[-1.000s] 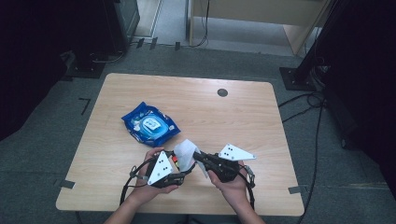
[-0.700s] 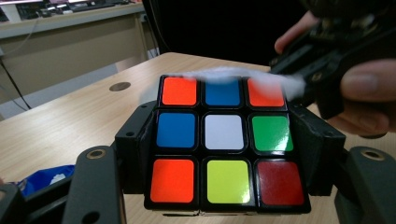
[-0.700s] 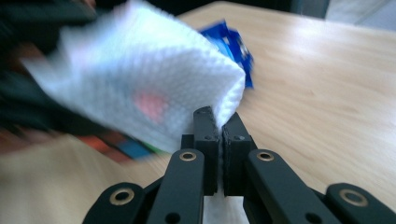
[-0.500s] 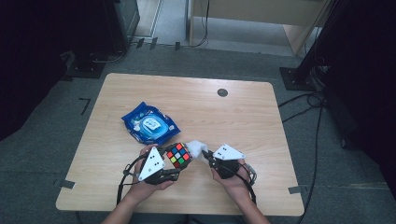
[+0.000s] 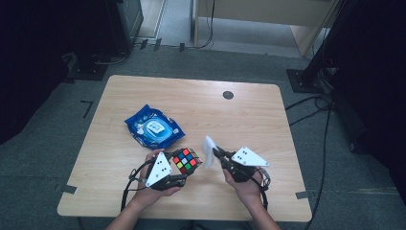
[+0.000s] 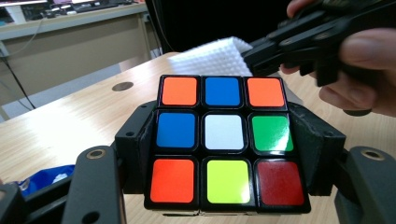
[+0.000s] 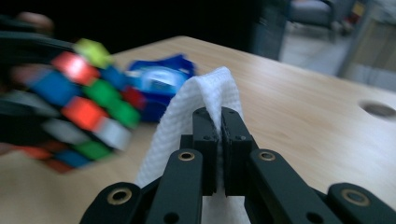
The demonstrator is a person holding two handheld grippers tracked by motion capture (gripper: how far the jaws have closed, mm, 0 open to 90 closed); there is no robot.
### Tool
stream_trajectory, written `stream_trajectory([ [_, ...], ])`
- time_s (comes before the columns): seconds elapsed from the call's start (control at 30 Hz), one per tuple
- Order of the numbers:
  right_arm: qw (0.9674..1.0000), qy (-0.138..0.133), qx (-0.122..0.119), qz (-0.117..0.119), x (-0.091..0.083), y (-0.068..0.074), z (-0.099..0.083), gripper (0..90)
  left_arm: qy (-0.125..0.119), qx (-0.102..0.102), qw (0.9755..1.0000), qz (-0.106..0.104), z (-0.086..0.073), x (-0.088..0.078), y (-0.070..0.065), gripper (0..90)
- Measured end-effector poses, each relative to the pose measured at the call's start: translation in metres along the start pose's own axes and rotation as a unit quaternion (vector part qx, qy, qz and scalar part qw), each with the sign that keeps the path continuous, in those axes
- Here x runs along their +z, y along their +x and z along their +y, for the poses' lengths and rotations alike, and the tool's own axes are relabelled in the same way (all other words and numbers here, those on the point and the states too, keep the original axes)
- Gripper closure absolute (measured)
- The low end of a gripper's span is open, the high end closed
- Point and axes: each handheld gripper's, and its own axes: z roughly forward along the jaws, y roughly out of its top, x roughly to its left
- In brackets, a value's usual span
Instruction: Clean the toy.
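A scrambled colour cube [image 5: 186,157] sits between the jaws of my left gripper [image 5: 186,167], low over the table's front edge. In the left gripper view the cube [image 6: 223,133] has a black pad pressed on each side; my left gripper [image 6: 226,151] is shut on it. Just to the cube's right, my right gripper [image 5: 214,152] is shut on a white textured wipe [image 5: 208,151]. In the right gripper view the jaws of my right gripper [image 7: 219,126] pinch a fold of the wipe [image 7: 187,112], which hangs down. The wipe [image 6: 215,58] stands a little apart from the cube.
A blue pack of wet wipes [image 5: 154,128] lies flat on the wooden table [image 5: 249,120], left of centre and behind the cube. A round dark grommet [image 5: 228,95] sits near the far edge. Dark stands and cables ring the table on the floor.
The wipe lay over the cube a second ago. It has come off to the right with my right gripper, and the cube's coloured faces now show.
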Motion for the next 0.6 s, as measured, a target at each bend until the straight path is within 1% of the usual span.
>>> stream_trajectory([
  [0.03, 0.9998, -0.005, -0.011, 0.016, 0.001, 0.007, 0.003, 87.3, 0.002, 0.004, 1.0, 0.0, 0.0, 0.0, -0.001, 34.3],
  [0.1, 0.999, -0.006, -0.028, 0.036, 0.003, 0.02, 0.007, 87.3, 0.003, 0.005, 1.0, -0.003, 0.0, 0.001, -0.002, 34.3],
  [0.17, 0.9982, -0.006, -0.031, 0.052, 0.004, 0.031, 0.01, 88.2, 0.005, 0.006, 1.0, -0.004, -0.001, 0.001, -0.002, 34.3],
  [0.2, 0.9984, -0.007, -0.033, 0.046, 0.003, 0.035, 0.011, 88.2, 0.005, 0.006, 0.9999, -0.006, -0.001, 0.001, -0.002, 34.3],
  [0.23, 0.9985, -0.008, -0.03, 0.046, 0.003, 0.037, 0.013, 88.2, 0.005, 0.006, 0.9999, -0.008, -0.001, 0.001, -0.002, 34.3],
  [0.27, 0.9983, -0.014, -0.019, 0.053, 0.001, 0.038, 0.014, 88.1, 0.006, 0.005, 0.9999, -0.008, -0.002, 0.001, -0.002, 34.3],
  [0.3, 0.9974, -0.026, -0.007, 0.067, -0.001, 0.037, 0.017, 88.0, 0.007, 0.006, 0.9999, -0.008, -0.002, 0.002, -0.002, 34.3],
  [0.33, 0.9966, -0.032, 0.003, 0.075, -0.003, 0.038, 0.019, 87.8, 0.008, 0.006, 0.9999, -0.008, -0.002, 0.002, -0.003, 34.3],
  [0.37, 0.9964, -0.034, 0.0, 0.077, -0.004, 0.04, 0.021, 87.7, 0.008, 0.008, 0.9999, -0.01, -0.002, 0.003, -0.003, 34.3],
  [0.4, 0.9967, -0.032, -0.008, 0.074, -0.004, 0.042, 0.022, 87.6, 0.008, 0.008, 0.9999, -0.009, -0.002, 0.003, -0.004, 34.3],
  [0.47, 0.9975, -0.03, -0.022, 0.061, -0.003, 0.044, 0.022, 87.4, 0.01, 0.012, 0.9999, -0.007, -0.001, 0.003, -0.005, 34.3],
  [0.5, 0.9977, -0.031, -0.022, 0.055, -0.003, 0.043, 0.021, 87.4, 0.009, 0.012, 0.9999, -0.007, -0.001, 0.003, -0.005, 34.3],
  [0.53, 0.9982, -0.028, -0.015, 0.052, -0.002, 0.041, 0.019, 87.4, 0.007, 0.009, 0.9999, -0.009, -0.001, 0.002, -0.004, 34.3],
  [0.6, 0.9989, -0.013, -0.013, 0.042, 0.002, 0.034, 0.013, 87.3, 0.0, 0.005, 1.0, -0.008, 0.001, 0.0, -0.003, 34.3],
])
